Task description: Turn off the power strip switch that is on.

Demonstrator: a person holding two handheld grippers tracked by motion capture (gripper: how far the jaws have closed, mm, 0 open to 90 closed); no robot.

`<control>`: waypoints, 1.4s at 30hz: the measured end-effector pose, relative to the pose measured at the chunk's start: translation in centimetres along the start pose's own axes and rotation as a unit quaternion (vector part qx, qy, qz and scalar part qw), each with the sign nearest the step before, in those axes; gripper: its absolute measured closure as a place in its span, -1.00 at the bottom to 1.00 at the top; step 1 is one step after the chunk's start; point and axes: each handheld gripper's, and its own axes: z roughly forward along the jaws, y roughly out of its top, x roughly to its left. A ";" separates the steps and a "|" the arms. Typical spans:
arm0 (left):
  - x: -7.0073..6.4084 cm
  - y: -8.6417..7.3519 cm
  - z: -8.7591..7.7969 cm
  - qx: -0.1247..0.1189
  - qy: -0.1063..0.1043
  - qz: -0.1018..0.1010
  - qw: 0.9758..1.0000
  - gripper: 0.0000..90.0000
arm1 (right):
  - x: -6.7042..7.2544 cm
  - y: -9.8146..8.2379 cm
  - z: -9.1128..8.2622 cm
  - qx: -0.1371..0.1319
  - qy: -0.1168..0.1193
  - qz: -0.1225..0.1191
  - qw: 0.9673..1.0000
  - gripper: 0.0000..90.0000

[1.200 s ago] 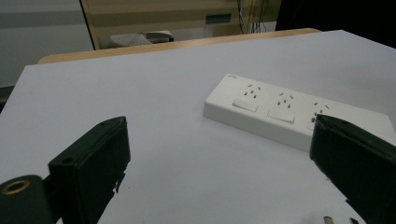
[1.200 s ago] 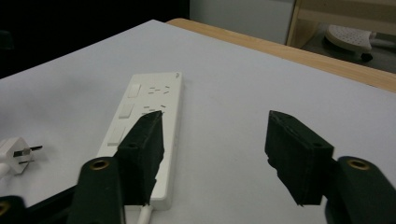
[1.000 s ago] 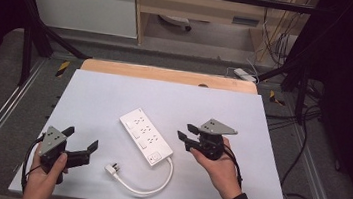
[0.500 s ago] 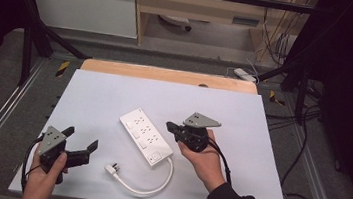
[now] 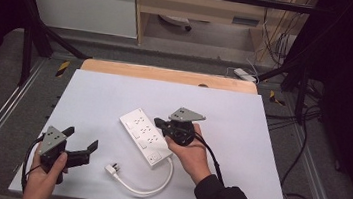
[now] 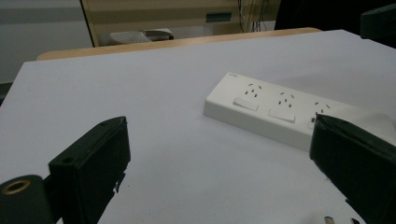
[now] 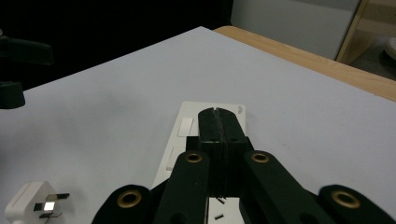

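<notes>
White power strip [image 5: 146, 136] lies mid-table, plug [image 5: 112, 169] near its front. Your right gripper [image 5: 157, 123] hangs over the strip, jaws pressed together, empty. Your left gripper [image 5: 80, 142] sits front-left, jaws wide apart, empty.

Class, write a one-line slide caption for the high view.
Right gripper, jaws shut, over a white power strip; left gripper open.
</notes>
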 end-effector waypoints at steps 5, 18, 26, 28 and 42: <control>0.0 0.0 0.0 0.000 0.000 0.000 1.000 -0.89 | 0.5 0.2 1.2 0.008 0.007 -0.001 1.000 1.00; 0.0 -0.1 0.1 0.003 -0.003 -0.004 1.000 -0.89 | 0.9 0.3 3.2 0.020 0.020 0.009 1.000 1.00; 0.0 0.0 0.1 0.002 -0.003 -0.003 1.000 -0.89 | 1.3 0.5 4.3 0.031 0.026 0.008 0.999 1.00; 0.0 0.0 0.1 0.003 -0.003 -0.003 1.000 -0.89 | 1.3 0.5 4.5 0.032 0.026 0.006 0.999 1.00; 0.0 -0.1 0.1 0.003 -0.003 -0.002 1.000 -0.89 | 1.8 0.7 5.9 0.048 0.031 0.010 0.998 1.00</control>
